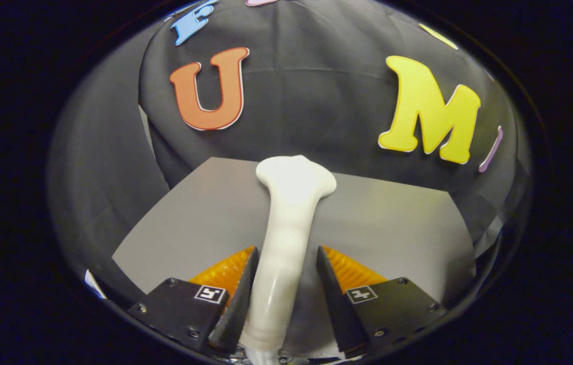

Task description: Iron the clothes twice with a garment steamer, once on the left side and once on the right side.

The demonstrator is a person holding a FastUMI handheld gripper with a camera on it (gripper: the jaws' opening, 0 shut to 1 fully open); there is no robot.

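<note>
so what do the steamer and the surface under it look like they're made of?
Steamer: likely smooth white plastic, with soft sheen and moulded curves, held between the fingers. Grey surface: matte, flat and even; could be fabric or a board, the picture leaves it open.

The garment steamer (pixel 286 228) stands between the fingers of the gripper (pixel 286 263), its handle near and its head far. The left finger touches the handle; the right sits just beside it. Beneath lies the table (pixel 392 228); behind it hangs the booth wall.
</note>
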